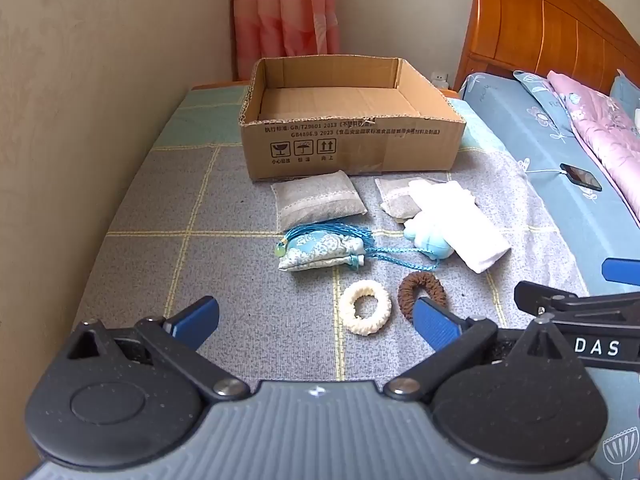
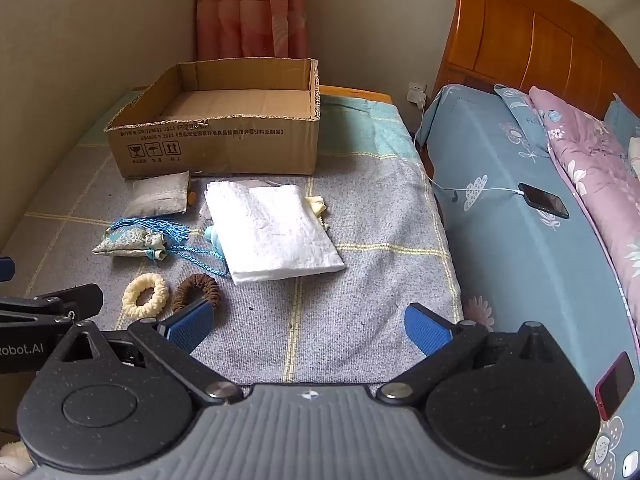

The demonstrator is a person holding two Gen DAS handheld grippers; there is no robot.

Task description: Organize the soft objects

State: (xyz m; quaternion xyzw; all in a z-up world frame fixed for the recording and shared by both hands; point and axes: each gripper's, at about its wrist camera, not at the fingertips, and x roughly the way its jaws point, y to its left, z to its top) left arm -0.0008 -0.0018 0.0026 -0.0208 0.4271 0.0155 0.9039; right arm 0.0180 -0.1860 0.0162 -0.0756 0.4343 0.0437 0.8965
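Observation:
An empty cardboard box [image 1: 352, 120] [image 2: 224, 136] stands at the back of a grey checked mat. In front of it lie a grey pouch [image 1: 318, 200] [image 2: 160, 198], a blue patterned sachet with tassels [image 1: 320, 250] [image 2: 132, 242], a folded white towel [image 1: 460, 224] [image 2: 272, 228], a light-blue soft toy [image 1: 428, 240], a cream scrunchie [image 1: 366, 307] [image 2: 145, 295] and a brown scrunchie [image 1: 422, 294] [image 2: 196, 290]. My left gripper [image 1: 316, 320] is open and empty, just short of the scrunchies. My right gripper [image 2: 308, 326] is open and empty, right of the brown scrunchie.
A second small grey pouch [image 1: 394, 196] lies partly under the towel. A bed [image 2: 520, 220] with a blue sheet, pink quilt and charging phone [image 2: 544, 200] runs along the right. A wall [image 1: 80, 120] borders the left. A red phone [image 2: 614, 384] lies near the bed's front.

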